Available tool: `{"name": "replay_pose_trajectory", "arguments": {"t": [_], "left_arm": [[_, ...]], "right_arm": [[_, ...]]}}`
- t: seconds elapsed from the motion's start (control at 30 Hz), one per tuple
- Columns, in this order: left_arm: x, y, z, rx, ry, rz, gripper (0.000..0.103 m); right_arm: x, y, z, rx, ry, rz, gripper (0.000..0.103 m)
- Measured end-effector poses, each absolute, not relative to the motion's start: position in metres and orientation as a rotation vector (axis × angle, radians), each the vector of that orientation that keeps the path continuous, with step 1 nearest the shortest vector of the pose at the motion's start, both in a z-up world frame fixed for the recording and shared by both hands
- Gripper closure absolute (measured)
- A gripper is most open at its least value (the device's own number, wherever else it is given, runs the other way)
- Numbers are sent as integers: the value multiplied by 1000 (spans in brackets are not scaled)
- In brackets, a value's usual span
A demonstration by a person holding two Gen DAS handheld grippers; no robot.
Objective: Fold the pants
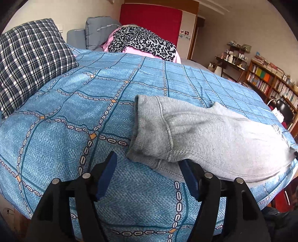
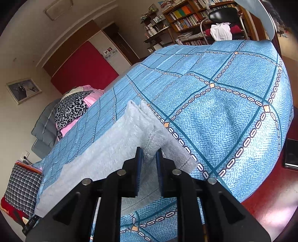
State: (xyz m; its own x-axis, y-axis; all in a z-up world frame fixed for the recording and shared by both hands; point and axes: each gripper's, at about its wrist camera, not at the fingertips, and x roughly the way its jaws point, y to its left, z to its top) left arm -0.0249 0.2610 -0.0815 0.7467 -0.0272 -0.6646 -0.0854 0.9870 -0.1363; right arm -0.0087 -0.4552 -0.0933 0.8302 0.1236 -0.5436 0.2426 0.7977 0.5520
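Observation:
Grey fleece pants [image 1: 214, 134] lie folded lengthwise on the blue patterned bedcover [image 1: 74, 111], near the bed's front edge. The cuffed leg end rests just ahead of my left gripper [image 1: 147, 158], which is open, its jaws wide and its right fingertip [image 1: 186, 167] at the cloth's edge. In the right wrist view the other end of the pants [image 2: 111, 149] runs away to the left. My right gripper [image 2: 149, 150] has its blue pads a little apart, with a raised fold of the grey cloth standing between them; the grip looks loose.
A plaid pillow [image 1: 28, 59] sits at the back left, and a leopard-print cloth [image 1: 141, 41] lies on pink bedding at the head. Bookshelves [image 1: 270, 82] and a black chair [image 2: 223, 14] stand past the bed. Red floor [image 2: 270, 204] lies beyond the bed's edge.

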Motion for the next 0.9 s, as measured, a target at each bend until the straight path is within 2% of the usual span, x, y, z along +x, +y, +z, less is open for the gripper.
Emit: {"name": "replay_pose_trajectory", "arguments": {"t": [0.07,0.23,0.43,0.6,0.7,0.77,0.83,0.9], "left_arm": [[-29,268,-83,-214,730,12,32],[-39,278,-83,-333,730,-58,32],[-44,275,-73,-411,694,-150,29],[-26,270,-79,-475,735,-156,28],[-13,272,-87,-536,759,-154,30],[-7,272,-88,-549,764,-139,36],[-4,272,-87,-548,770,-121,44],[-2,271,-86,-533,786,-89,52]], "right_arm": [[-6,-455,-97,658,602,-53,60],[3,-454,-112,696,636,-54,53],[6,-447,-117,691,635,-34,53],[7,-444,-118,682,624,-38,53],[8,-444,-120,677,626,-44,53],[10,-442,-118,667,620,-49,53],[9,-441,-115,645,610,-64,56],[10,-439,-112,606,608,-95,78]]}}
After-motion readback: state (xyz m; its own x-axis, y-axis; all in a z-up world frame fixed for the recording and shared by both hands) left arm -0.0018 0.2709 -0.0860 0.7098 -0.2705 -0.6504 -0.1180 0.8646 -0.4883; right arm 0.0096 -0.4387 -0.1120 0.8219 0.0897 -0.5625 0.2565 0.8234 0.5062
